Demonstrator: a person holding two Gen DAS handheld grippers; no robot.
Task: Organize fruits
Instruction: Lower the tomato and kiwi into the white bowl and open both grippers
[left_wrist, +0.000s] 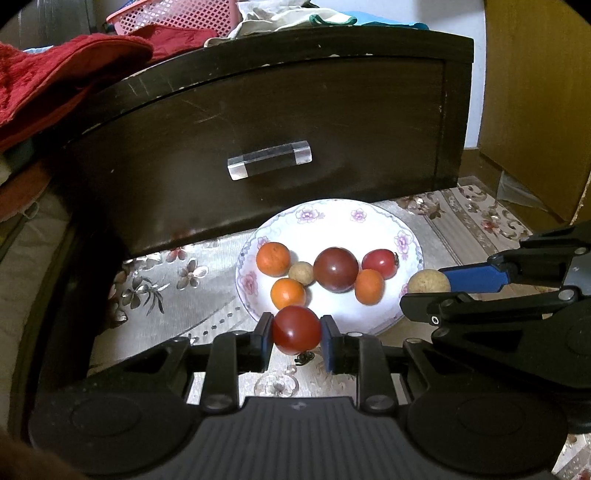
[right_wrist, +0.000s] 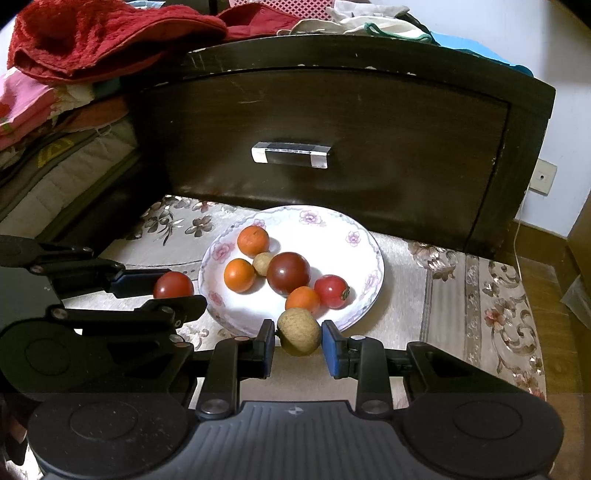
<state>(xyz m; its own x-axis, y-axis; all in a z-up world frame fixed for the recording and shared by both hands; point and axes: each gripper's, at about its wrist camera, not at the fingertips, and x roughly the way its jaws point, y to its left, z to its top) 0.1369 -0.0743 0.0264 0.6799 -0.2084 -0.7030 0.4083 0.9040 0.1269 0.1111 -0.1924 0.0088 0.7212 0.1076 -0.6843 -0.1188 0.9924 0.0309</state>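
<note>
White china with a flowered rim, the plate (right_wrist: 371, 258) is my landmark on the tabletop (right_wrist: 406, 291). My left hand-held gripper (left_wrist: 296, 329) clamps a red tomato (left_wrist: 296, 329) at the plate's near-left edge; my right hand-held gripper (right_wrist: 298, 332) pinches a tan round fruit (right_wrist: 298, 332) at its near-right rim. Six fruits sit toward the plate's near half, leaving bare china at the far side. A dark drawer front (right_wrist: 332, 129) stands just behind the plate, and patterned cloth lies open to its right.
</note>
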